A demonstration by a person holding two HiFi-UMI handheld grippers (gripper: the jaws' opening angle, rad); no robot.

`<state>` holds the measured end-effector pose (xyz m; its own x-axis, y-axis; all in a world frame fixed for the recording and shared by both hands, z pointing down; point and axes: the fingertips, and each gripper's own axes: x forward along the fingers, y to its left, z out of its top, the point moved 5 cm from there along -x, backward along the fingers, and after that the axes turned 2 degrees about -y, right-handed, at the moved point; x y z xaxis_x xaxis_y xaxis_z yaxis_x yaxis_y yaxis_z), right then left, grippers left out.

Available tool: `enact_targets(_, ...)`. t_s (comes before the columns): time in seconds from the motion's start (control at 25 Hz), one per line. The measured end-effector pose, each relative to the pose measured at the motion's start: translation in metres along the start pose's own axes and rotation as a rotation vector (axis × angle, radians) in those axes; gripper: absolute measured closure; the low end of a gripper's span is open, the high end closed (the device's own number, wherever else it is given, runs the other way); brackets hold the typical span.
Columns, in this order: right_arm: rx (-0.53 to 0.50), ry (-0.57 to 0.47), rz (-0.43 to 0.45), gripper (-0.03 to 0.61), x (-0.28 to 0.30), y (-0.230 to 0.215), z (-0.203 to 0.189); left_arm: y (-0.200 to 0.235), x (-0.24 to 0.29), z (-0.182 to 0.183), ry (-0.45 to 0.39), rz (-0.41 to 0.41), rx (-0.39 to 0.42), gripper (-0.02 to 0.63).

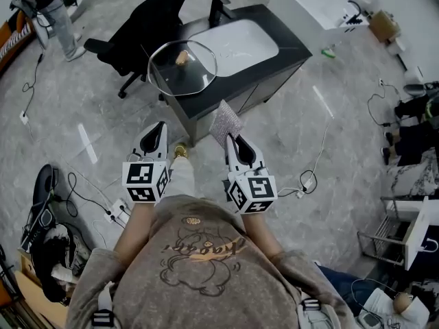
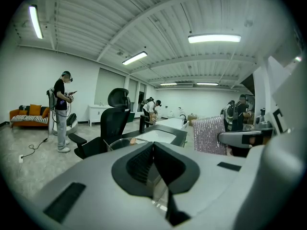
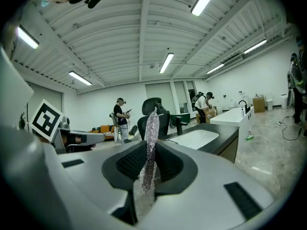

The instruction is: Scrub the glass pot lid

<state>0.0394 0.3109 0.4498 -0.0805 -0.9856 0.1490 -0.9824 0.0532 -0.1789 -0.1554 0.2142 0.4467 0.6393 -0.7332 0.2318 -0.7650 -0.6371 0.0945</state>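
The glass pot lid (image 1: 182, 67) lies on the near corner of a dark counter (image 1: 288, 50), with its brown knob up; it also shows in the left gripper view (image 2: 121, 143). My left gripper (image 1: 158, 127) hangs in the air short of the counter, shut with nothing in it (image 2: 153, 145). My right gripper (image 1: 229, 140) is beside it, shut on a silvery scrub cloth (image 1: 225, 120) that stands up between the jaws (image 3: 151, 128). Both grippers are apart from the lid.
A white sink basin (image 1: 240, 41) is set into the counter behind the lid. A black office chair (image 1: 147, 26) stands to its left, a white cabinet (image 1: 312, 9) to its right. Cables and a power strip (image 1: 113, 211) lie on the floor. A person (image 1: 51, 5) stands far left.
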Motion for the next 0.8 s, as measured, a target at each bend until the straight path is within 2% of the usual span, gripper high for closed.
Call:
enact_targets(0.44,-0.004,0.032,0.021,0.509,0.128,-0.035,0.024,0.05,0.122,0.028,0.032,-0.053,-0.005,0.595)
enact_targets(0.8,0.007,0.041,-0.012,0.509,0.224,-0.051,0.051,0.099,0.201,0.051,0.079,-0.116,0.024,0.595)
